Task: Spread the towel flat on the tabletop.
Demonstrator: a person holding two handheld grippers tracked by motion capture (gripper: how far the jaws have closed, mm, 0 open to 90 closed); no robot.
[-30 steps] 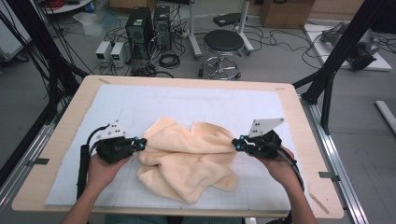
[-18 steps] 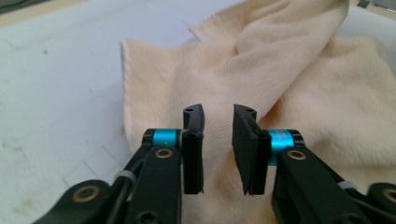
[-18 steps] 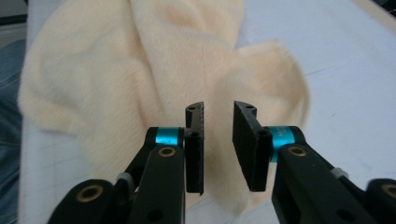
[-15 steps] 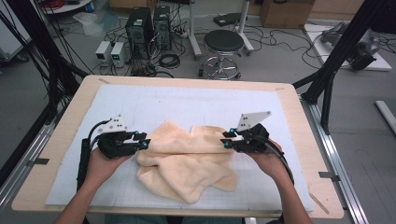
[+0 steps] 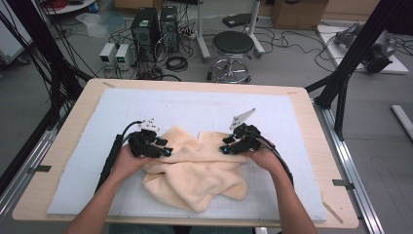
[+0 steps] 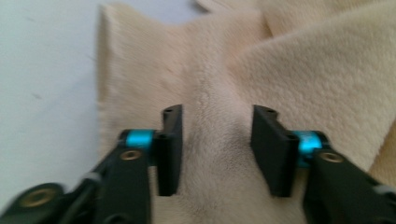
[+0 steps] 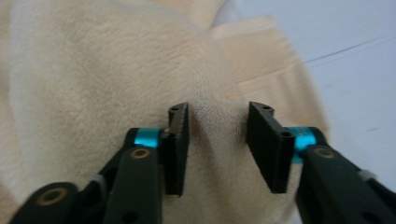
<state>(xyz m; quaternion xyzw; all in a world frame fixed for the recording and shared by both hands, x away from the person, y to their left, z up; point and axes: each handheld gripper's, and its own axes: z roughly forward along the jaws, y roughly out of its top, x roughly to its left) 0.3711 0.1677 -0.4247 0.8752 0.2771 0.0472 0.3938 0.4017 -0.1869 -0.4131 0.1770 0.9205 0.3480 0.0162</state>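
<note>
Currently, both forearms enter the high view from the 6 o'clock edge and angle inward toward the crumpled cream towel [image 5: 195, 170], which lies on the white mat [image 5: 195, 107] slightly toward 6 o'clock from the mat's centre. The left hand [image 5: 124, 163] wraps the body of the left gripper [image 5: 165, 150], wrist low, jaws pointing toward 3 o'clock over the towel's 9 o'clock edge. The right hand [image 5: 260, 156] holds the right gripper [image 5: 225, 148] in mirrored fashion, jaws pointing toward 9 o'clock over the towel's 2 o'clock corner. Each gripper's cable trails back along its forearm.

Left gripper view: the jaws stand parted, having just been opening, with a raised ridge of towel [image 6: 215, 154] running between them; the pads do not press on the cloth. White mat shows at 9 o'clock of this view.

Right gripper view: the jaws likewise stand parted, having just been opening, with a hump of towel [image 7: 215, 126] between them and a gap at each pad. White mat shows at 2 o'clock

The wooden table [image 5: 68, 146] borders the mat on all sides
</note>
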